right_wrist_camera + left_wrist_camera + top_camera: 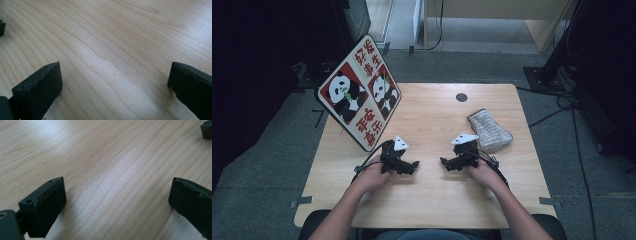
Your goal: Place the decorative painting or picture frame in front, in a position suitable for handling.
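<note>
Both your grippers rest low on the table (427, 200), pointing at each other near its middle: the left gripper (412, 165) and the right gripper (446, 163) both stand released, jaws wide over bare wood. The nearest thing is the grey sock (490, 131), lying flat just beyond your right hand. Lift the right gripper first, swing it over the sock, and come down on a folded edge (not the flat middle). The panda sign (360, 91) carries red Chinese characters, too small to read.
</note>
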